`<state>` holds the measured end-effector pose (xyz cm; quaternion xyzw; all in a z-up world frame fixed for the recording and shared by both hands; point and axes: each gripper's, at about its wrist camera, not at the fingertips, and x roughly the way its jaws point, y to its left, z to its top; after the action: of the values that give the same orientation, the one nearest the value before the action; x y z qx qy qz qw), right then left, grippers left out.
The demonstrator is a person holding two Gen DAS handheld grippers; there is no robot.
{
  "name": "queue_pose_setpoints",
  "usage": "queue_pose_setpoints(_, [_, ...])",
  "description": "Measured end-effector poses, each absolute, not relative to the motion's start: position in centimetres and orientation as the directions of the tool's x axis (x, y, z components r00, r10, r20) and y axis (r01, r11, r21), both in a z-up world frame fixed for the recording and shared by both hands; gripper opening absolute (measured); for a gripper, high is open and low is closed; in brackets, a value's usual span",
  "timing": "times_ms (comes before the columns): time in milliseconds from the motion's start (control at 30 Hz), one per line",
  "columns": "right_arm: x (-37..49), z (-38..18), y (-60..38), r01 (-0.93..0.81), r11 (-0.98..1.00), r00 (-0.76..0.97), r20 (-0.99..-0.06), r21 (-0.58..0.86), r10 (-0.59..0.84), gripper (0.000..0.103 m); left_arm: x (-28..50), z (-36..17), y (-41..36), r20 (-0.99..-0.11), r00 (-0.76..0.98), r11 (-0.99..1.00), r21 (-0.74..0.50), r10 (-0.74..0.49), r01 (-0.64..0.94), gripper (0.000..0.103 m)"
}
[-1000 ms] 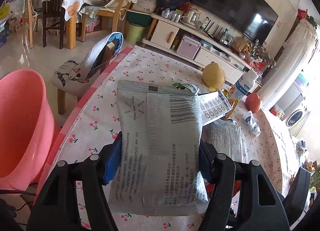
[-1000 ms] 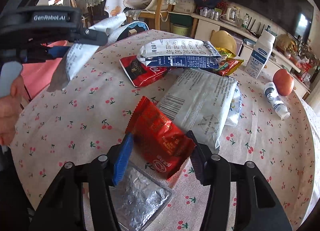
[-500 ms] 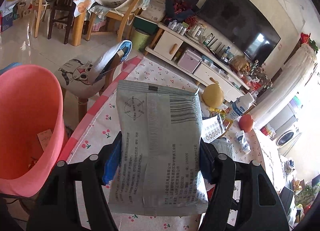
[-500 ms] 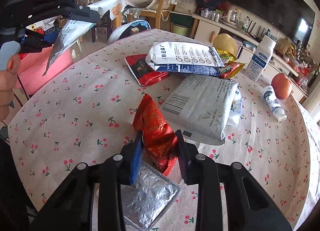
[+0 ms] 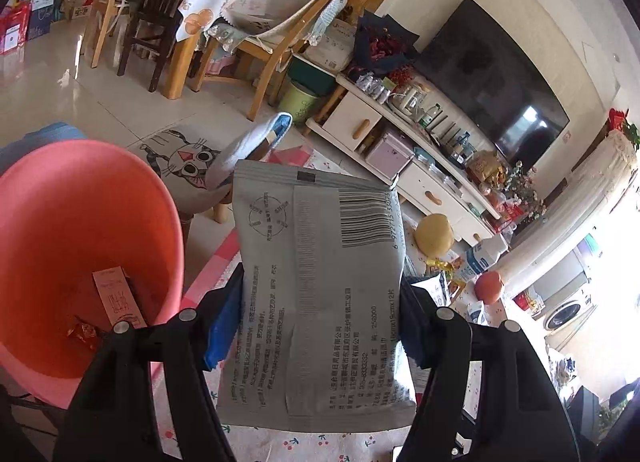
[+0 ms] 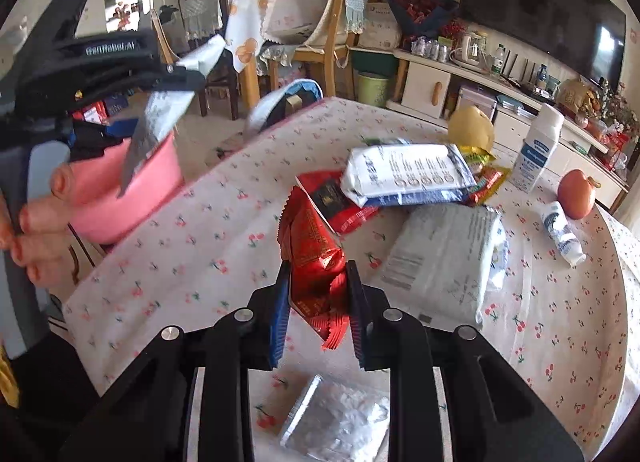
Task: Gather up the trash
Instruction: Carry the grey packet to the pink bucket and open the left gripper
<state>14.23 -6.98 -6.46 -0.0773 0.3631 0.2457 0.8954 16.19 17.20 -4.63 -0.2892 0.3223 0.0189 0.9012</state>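
Note:
My left gripper is shut on a grey printed packet, held upright past the table's edge beside a pink bin. The bin holds a paper slip and a small wrapper. In the right wrist view the same packet hangs over the bin, gripped by a person's hand. My right gripper has its jaws closing, with both pads pressing a crumpled red snack wrapper lifted just off the cherry-print table.
A foil packet lies on the table under my right gripper. Beyond are a large grey pack, a white-and-blue packet, a dark red packet, a white bottle, a small tube and a round fruit. A cat-cushion stool stands by the bin.
My right gripper closed on the red wrapper and lifted it off the table. My left gripper carried the grey packet left, off the table and towards the pink bin.

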Motion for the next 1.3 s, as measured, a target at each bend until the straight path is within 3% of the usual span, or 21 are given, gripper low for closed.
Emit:
queue_pose_setpoints(333, [16.1,-1.6,5.5,-0.666,0.722,0.494,-0.612,0.19,0.617,0.027,13.0,-4.1,27.1,-0.605,0.792,0.725,-0.507,0.086,-0.466,0.068])
queue_pose_setpoints(533, [18.2,-2.6,13.1,-0.72,0.654,0.395,-0.639,0.231,0.661,0.03,11.9,-5.5,32.2,-0.656,0.739,0.617,-0.521,0.153,-0.59,0.072])
queue_pose_setpoints(700, [19.0,-4.9,14.7,-0.705,0.677,0.397,-0.672,0.212,0.625,0.042,11.7,-6.3,33.8,-0.674,0.71,0.568,-0.509,0.203,-0.646,0.078])
queue_pose_setpoints(767, [18.7,-5.1,13.5,-0.682,0.696,0.417,-0.662,0.225,0.623,0.062,11.7,-5.8,33.6,-0.658,0.711,0.59,-0.479,0.25,-0.65,0.082])
queue_pose_setpoints(900, [17.9,-4.8,10.5,-0.63,0.749,0.487,-0.647,0.204,0.586,0.076,11.9,-4.5,32.6,-0.601,0.728,0.649,-0.416,0.33,-0.637,0.088])
queue_pose_setpoints(967, [17.6,-4.6,9.0,-0.604,0.775,0.525,-0.639,0.186,0.562,0.088,12.0,-4.1,32.1,-0.581,0.745,0.678,-0.404,0.329,-0.614,0.088])
queue_pose_setpoints(1300, [15.2,-4.4,2.0,-0.534,0.844,0.696,-0.591,-0.049,0.407,0.095,12.9,-2.9,27.8,-0.515,0.825,0.799,-0.382,0.232,-0.464,0.089])
